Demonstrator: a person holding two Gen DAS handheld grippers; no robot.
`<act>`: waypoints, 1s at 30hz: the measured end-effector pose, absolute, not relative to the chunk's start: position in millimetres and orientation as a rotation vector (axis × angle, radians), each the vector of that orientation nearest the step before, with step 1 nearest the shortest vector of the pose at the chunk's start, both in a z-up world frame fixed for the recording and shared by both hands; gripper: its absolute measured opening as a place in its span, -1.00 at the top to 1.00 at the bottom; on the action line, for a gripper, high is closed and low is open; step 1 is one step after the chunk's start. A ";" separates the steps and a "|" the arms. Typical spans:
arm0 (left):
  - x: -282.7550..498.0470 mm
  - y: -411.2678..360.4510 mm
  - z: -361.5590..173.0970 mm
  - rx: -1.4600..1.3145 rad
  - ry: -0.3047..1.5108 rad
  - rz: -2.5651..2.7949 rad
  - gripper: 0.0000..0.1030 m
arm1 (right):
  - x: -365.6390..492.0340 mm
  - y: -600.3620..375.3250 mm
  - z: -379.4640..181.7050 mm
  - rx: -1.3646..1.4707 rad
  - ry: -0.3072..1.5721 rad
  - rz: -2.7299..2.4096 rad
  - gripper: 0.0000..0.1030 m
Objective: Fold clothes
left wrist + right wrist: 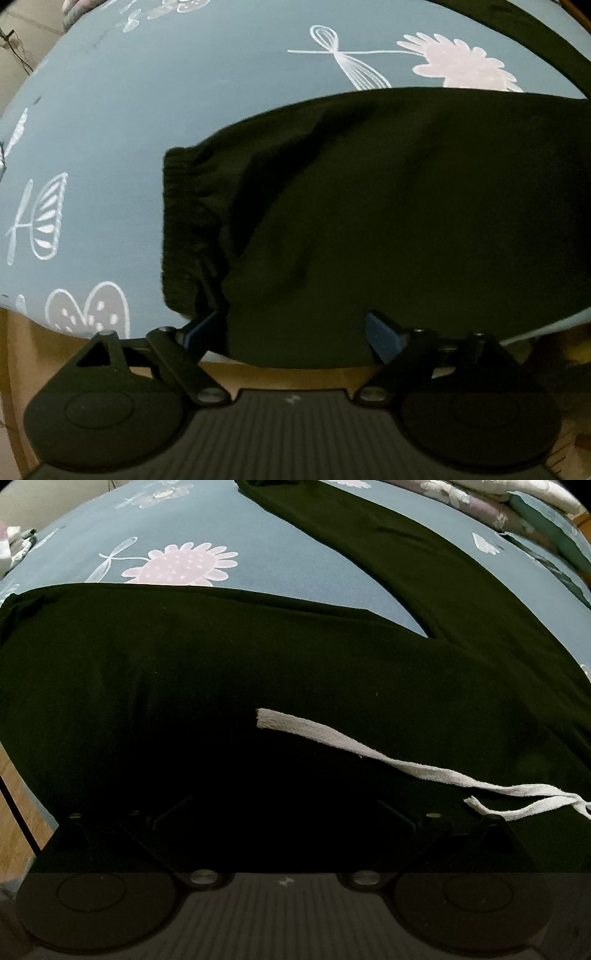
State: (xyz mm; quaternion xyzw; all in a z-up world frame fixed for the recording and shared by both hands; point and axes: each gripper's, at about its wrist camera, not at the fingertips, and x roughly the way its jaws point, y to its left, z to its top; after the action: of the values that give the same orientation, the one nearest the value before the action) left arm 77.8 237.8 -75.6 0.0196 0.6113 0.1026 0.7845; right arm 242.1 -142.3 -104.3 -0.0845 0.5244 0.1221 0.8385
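Black trousers (369,203) lie on a blue-grey patterned bedsheet (147,110). One leg ends in a ribbed cuff (181,221) at the left. My left gripper (291,328) hangs over the bed's near edge. Its blue-padded fingers (382,332) stand wide apart on either side of the leg's near hem, without pressing it. In the right wrist view the trousers (184,664) fill the middle, with a white drawstring (369,753) across them. The other leg (406,554) runs off to the upper left. My right gripper (284,808) sits low over the dark cloth, its fingers faint but spread.
The sheet (295,565) carries pink flower and white line drawings. Folded bedding (517,502) is piled at the far right. Wooden floor (14,812) shows past the bed's left edge, and again as the floor (22,350) below the left gripper.
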 end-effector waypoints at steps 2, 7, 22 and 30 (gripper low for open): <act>84.5 229.9 -68.3 0.051 1.297 0.189 -0.66 | 241.5 -142.3 -104.1 -0.179 1.109 0.257 -1.00; 105.9 192.3 -64.9 0.023 1.250 0.015 -0.66 | 242.2 -141.2 -103.0 -0.179 1.110 0.256 -1.00; 82.7 211.2 -83.4 0.076 1.350 0.074 -0.74 | 240.8 -141.5 -103.8 -0.183 1.104 0.260 -1.00; 99.7 226.3 -57.1 0.001 1.238 0.087 -0.70 | 239.3 -142.3 -102.7 -0.185 1.101 0.258 -1.00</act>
State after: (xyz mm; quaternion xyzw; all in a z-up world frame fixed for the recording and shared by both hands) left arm 99.7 226.3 -57.1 0.0005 0.5802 0.0410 0.8135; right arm 239.3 -142.3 -102.7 -0.0877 0.5208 0.1220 0.8404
